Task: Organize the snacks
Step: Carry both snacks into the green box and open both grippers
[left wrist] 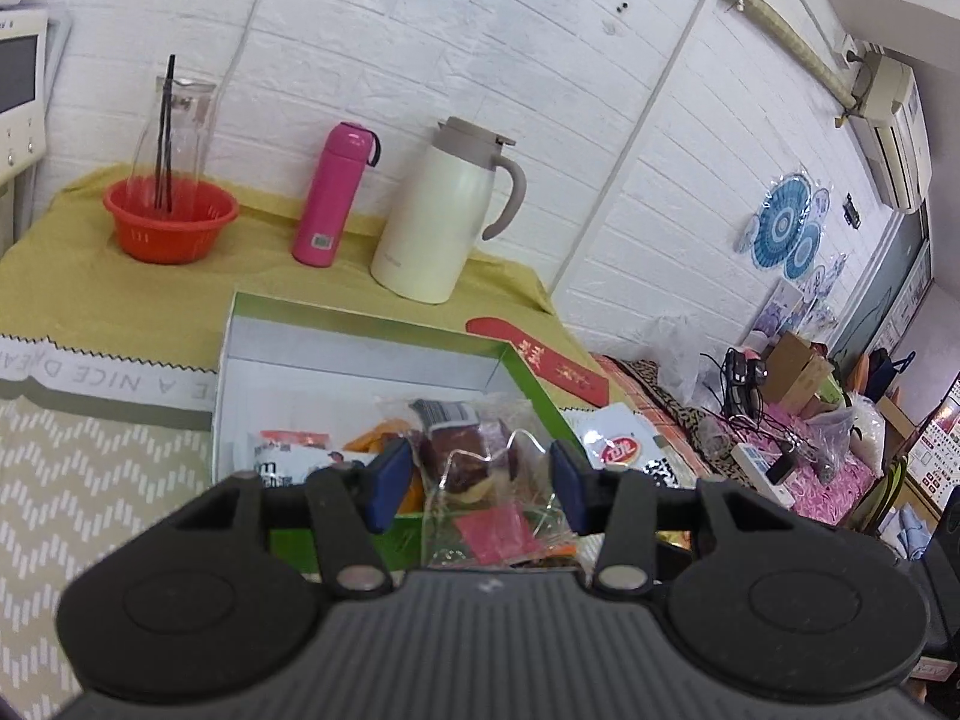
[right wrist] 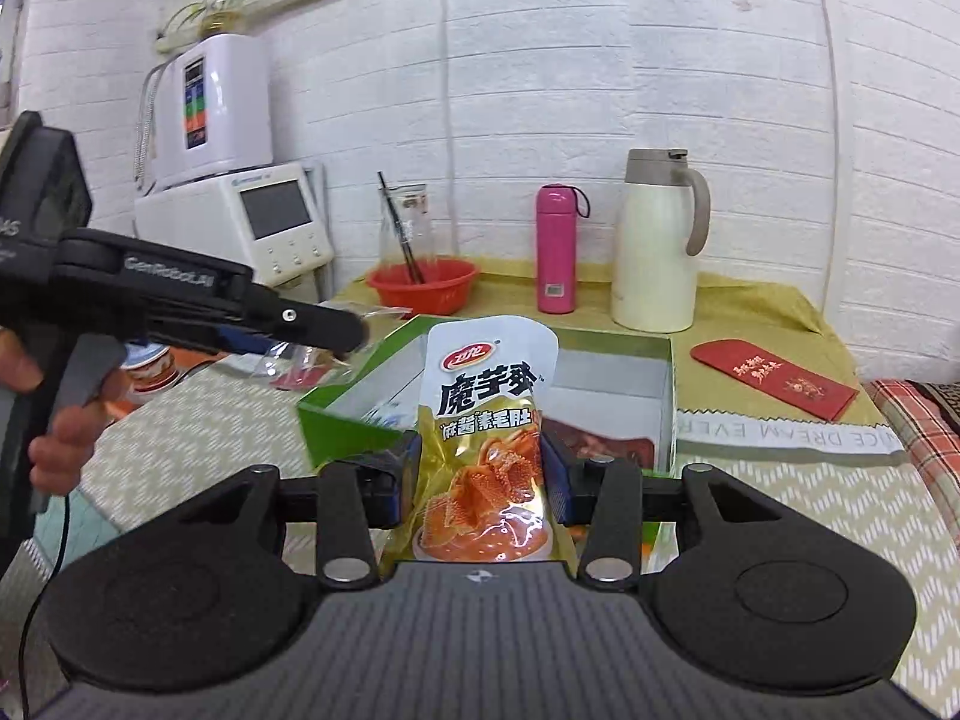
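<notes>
A green cardboard box with a white inside lies open on the table and holds several snack packets. My left gripper is shut on a clear packet with a brown pastry, held over the box's near edge. In the right wrist view the left gripper is at the left with the clear packet hanging from it. My right gripper is shut on a white-and-yellow konjac snack pouch, held upright in front of the box.
A red basket with a glass carafe, a pink bottle and a cream thermos jug stand on the yellow cloth behind the box. A red envelope lies to the box's right. White appliances stand at the back left.
</notes>
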`<state>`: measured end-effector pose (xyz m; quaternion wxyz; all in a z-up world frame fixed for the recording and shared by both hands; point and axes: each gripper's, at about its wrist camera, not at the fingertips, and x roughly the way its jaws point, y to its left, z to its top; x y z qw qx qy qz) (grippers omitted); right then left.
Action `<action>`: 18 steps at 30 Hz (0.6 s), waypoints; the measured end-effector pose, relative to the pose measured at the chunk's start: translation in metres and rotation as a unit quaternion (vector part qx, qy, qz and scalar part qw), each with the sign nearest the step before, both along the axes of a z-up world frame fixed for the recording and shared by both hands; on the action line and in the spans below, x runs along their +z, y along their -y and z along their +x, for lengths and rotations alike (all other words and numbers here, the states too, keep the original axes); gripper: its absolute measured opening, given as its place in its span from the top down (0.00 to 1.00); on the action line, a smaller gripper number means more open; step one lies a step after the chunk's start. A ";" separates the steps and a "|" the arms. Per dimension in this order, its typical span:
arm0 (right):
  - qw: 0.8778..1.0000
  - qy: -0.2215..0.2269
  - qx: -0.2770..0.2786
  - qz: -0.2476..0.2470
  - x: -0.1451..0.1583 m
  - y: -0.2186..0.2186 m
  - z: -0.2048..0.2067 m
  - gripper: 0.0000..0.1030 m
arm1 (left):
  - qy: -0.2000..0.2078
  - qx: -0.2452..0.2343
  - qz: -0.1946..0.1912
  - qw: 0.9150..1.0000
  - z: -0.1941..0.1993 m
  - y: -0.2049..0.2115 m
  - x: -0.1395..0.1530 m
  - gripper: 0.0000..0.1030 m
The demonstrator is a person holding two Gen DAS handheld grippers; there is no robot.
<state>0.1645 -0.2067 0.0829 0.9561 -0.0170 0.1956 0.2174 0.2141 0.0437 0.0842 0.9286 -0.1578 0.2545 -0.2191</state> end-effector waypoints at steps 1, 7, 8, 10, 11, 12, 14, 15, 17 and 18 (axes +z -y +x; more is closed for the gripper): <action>1.000 -0.002 -0.004 0.002 0.000 0.000 0.009 0.29 | 0.000 0.004 0.002 1.000 0.006 0.001 0.000 0.55; 0.999 -0.021 -0.028 0.023 -0.008 0.003 0.059 0.28 | -0.011 0.009 -0.003 1.000 0.047 0.007 -0.004 0.55; 0.999 -0.025 -0.034 0.023 -0.010 0.004 0.067 0.28 | -0.014 0.009 -0.003 1.000 0.054 0.008 -0.006 0.55; 0.998 -0.032 -0.042 0.022 -0.015 0.005 0.081 0.28 | -0.019 0.008 -0.004 1.000 0.066 0.011 -0.010 0.55; 0.998 -0.034 -0.045 0.022 -0.017 0.006 0.087 0.28 | -0.022 0.007 -0.003 1.000 0.070 0.012 -0.012 0.55; 0.998 -0.035 -0.049 0.021 -0.018 0.007 0.092 0.28 | -0.024 0.006 -0.001 1.000 0.075 0.014 -0.015 0.55; 0.998 -0.037 -0.055 0.021 -0.021 0.007 0.102 0.28 | -0.030 0.004 0.002 1.000 0.084 0.017 -0.020 0.55; 0.997 -0.037 -0.057 0.020 -0.022 0.007 0.106 0.28 | -0.033 0.003 0.002 0.999 0.087 0.018 -0.023 0.55; 0.997 -0.038 -0.058 0.016 -0.026 0.006 0.114 0.28 | -0.040 0.002 0.003 0.999 0.094 0.019 -0.028 0.55; 0.998 -0.038 -0.058 0.012 -0.028 0.004 0.116 0.28 | -0.042 0.002 0.005 0.999 0.097 0.019 -0.031 0.55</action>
